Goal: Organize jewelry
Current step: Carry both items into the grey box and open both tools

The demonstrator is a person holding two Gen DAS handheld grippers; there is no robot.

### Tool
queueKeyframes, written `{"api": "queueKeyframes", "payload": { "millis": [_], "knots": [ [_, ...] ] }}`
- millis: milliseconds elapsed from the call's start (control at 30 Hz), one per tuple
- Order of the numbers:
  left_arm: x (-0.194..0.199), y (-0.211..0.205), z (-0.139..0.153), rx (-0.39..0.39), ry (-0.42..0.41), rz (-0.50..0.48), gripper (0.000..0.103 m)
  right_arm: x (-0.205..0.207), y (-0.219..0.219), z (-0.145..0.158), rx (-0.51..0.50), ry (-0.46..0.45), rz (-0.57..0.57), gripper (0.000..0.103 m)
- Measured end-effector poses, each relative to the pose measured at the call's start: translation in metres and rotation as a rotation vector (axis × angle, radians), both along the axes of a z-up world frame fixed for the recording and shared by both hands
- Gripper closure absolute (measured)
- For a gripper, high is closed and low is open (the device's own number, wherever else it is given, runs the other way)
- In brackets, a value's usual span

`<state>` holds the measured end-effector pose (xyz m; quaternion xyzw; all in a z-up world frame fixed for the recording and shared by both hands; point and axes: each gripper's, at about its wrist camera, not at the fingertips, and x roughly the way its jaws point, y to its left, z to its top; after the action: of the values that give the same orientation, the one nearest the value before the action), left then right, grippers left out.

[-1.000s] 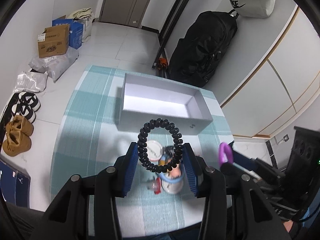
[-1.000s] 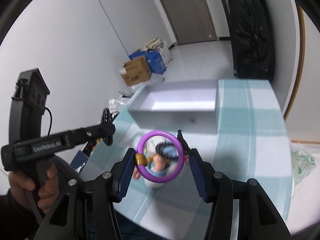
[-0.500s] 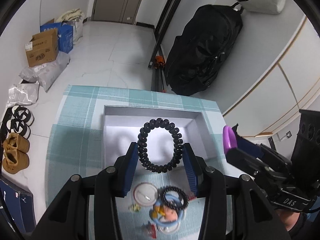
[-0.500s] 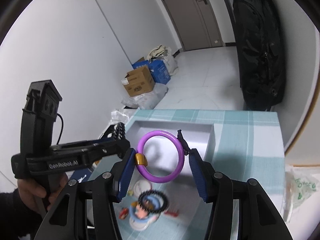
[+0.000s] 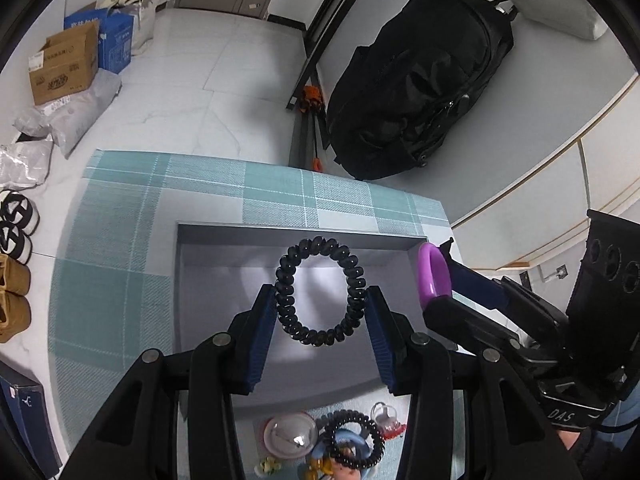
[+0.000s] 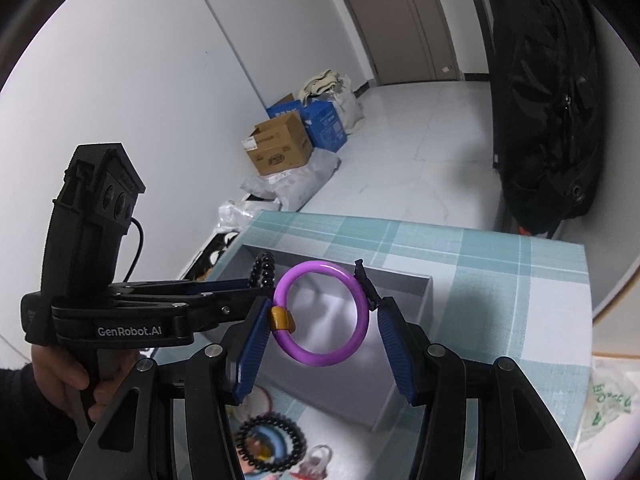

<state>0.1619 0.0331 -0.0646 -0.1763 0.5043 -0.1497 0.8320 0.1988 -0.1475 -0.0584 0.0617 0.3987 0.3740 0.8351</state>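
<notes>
My left tool (image 5: 320,312) grips the black coil bracelet (image 5: 320,290), right tool (image 6: 320,320) the purple bangle (image 6: 322,314), both above the grey box (image 5: 208,280) at 12 o'clock; next, release.

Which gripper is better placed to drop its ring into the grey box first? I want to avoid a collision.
Left. Its black coil bracelet hangs over the middle of the grey box; the right gripper's purple bangle hangs nearer the box's side.
</notes>
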Motion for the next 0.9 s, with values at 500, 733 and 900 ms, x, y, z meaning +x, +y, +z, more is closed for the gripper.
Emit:
{"api": "queueKeyframes", "payload": {
  "millis": [500, 733, 900],
  "knots": [
    [0.016, 0.001, -0.001, -0.101, -0.012, -0.006, 0.054, 0.001, 0.013, -0.009, -0.099, -0.055, 0.029, 0.037],
    [0.011, 0.01, 0.013, -0.148, -0.062, 0.026, 0.035, -0.009, 0.009, 0.003, -0.103, -0.129, 0.026, 0.017],
    [0.002, 0.008, 0.025, -0.104, -0.104, 0.02, 0.034, -0.014, 0.003, 0.011, -0.106, -0.144, -0.006, 0.012]
  ]
}}
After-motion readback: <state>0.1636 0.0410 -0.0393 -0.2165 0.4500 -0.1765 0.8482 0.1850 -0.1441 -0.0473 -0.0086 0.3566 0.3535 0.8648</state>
